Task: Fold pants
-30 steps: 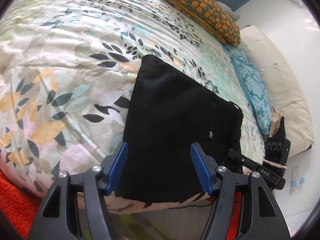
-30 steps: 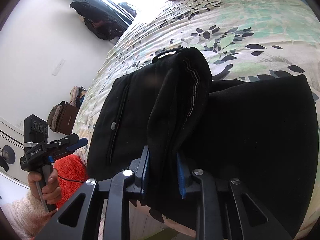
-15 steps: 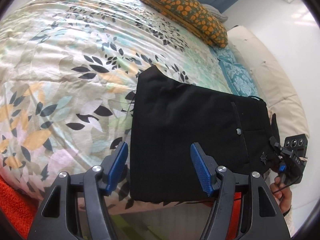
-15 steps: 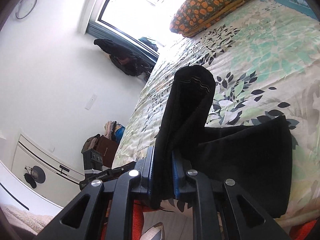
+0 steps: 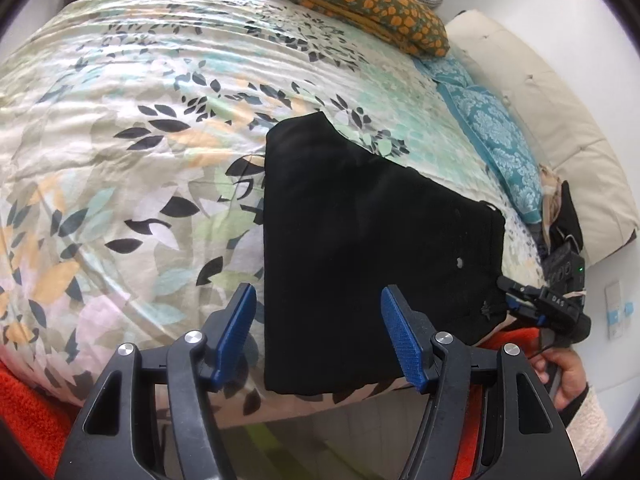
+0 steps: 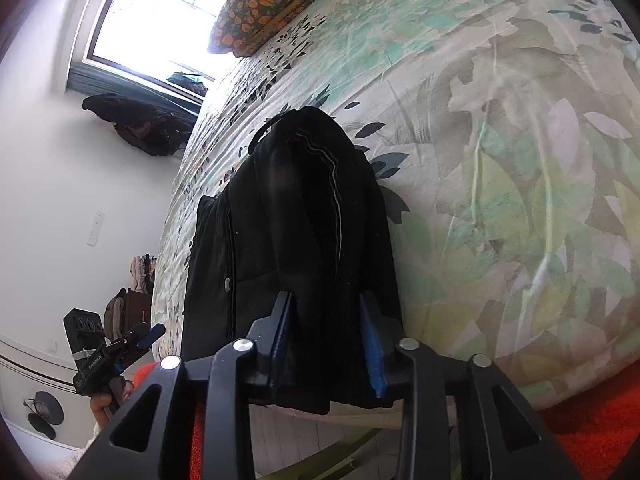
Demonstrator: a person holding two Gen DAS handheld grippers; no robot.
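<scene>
The black pants (image 5: 368, 248) lie folded into a rough rectangle near the front edge of the bed. My left gripper (image 5: 316, 332) is open and empty, hovering just above their near edge. My right gripper (image 6: 326, 348) is shut on a thick bunched fold of the pants (image 6: 316, 208) and holds it over the rest of the garment. The right gripper also shows in the left wrist view (image 5: 516, 296) at the pants' right corner. The left gripper shows small at the lower left of the right wrist view (image 6: 148, 334).
The bed has a leaf-print duvet (image 5: 132, 128). An orange patterned pillow (image 5: 360, 4) and a teal pillow (image 5: 496, 136) lie at its far side, by a cream headboard (image 5: 560, 120). An orange-red rug (image 6: 592, 440) lies below the bed edge.
My right gripper has lowered the lifted fold back over the pants toward the bed edge. The left gripper stays open above the pants' near edge.
</scene>
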